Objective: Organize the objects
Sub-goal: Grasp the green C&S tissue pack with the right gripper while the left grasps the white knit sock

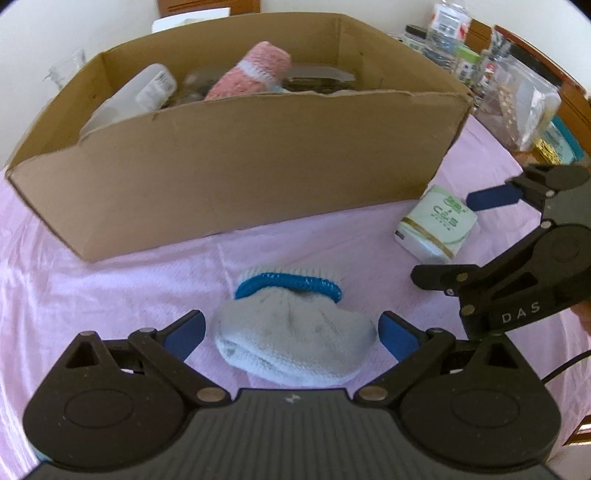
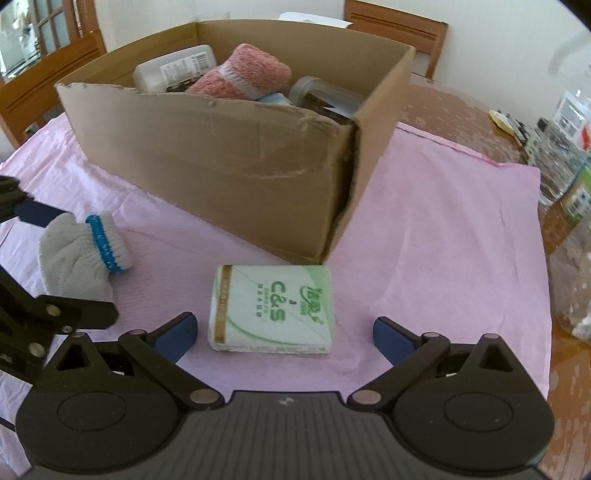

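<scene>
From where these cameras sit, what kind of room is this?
Most likely a home dining room: a wooden table under a pink cloth, wooden chairs against the wall, and clear plastic food jars clustered at one end. A brown cardboard box holds household items.

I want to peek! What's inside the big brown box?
Inside the cardboard box you can see a pink sock, a white plastic container and a clear tub. The box walls hide whatever lies deeper.
</scene>
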### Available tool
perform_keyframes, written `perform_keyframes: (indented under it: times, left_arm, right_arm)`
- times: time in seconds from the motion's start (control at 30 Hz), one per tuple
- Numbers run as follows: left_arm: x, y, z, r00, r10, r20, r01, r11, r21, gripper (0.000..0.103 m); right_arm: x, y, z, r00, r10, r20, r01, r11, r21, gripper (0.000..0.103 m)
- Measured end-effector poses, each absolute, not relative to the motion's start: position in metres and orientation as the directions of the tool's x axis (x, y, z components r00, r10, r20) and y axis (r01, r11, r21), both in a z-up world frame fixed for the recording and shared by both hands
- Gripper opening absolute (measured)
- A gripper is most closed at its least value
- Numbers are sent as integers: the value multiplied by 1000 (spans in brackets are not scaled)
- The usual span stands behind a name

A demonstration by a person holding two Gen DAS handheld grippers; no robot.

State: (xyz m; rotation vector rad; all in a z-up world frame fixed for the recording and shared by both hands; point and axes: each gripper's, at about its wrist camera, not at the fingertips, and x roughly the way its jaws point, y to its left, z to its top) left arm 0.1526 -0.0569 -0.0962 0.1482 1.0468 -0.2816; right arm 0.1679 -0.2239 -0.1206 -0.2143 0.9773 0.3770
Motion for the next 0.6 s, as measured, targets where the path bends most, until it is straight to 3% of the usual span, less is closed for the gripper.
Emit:
perform_keyframes:
  times: [0.23,0.6]
  left_arm:
    - [154,-58,-100,462,-161,-872,316,949,-8,91]
    - [154,-57,-99,461,-181,-869,337,942,-18,82]
  right_arm:
    - [168,-217,-114,502,229,-834,-436,900,-16,86]
    - [166,-211,-109,493,230,-839,-467,884,-32,70]
